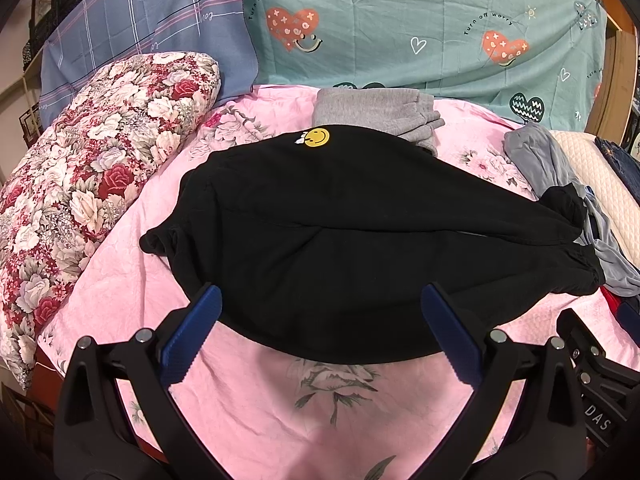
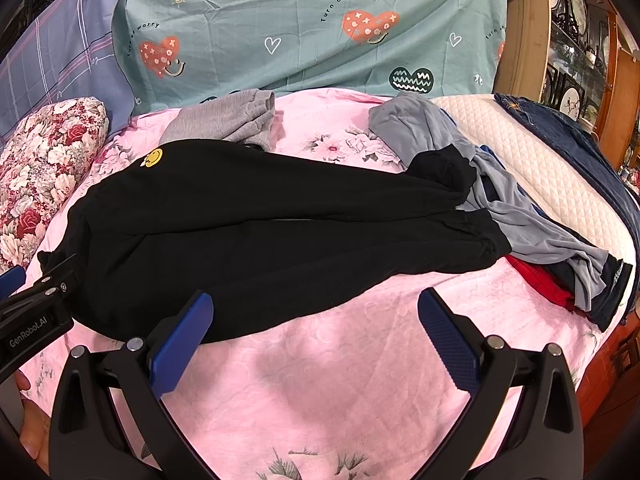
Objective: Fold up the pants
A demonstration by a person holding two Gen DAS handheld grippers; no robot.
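Observation:
Black pants point(image 1: 340, 232) with a yellow smiley patch point(image 1: 317, 137) lie spread flat on the pink floral bedspread point(image 1: 256, 400), waist to the left, both legs side by side running right. My left gripper point(image 1: 320, 304) is open and empty, hovering over the near edge of the pants. In the right wrist view the same pants point(image 2: 260, 232) lie across the middle, cuffs at the right. My right gripper point(image 2: 316, 308) is open and empty above the near leg's edge. The left gripper's body point(image 2: 32, 312) shows at the left edge of that view.
A floral pillow point(image 1: 92, 200) lies at the left. Folded grey pants point(image 1: 380, 114) sit behind the black ones. A heap of grey, red and dark clothes point(image 2: 532, 224) lies at the right beside a white quilted pad point(image 2: 560, 184) and jeans point(image 2: 576, 148). Teal and blue pillows point(image 1: 420, 28) stand behind.

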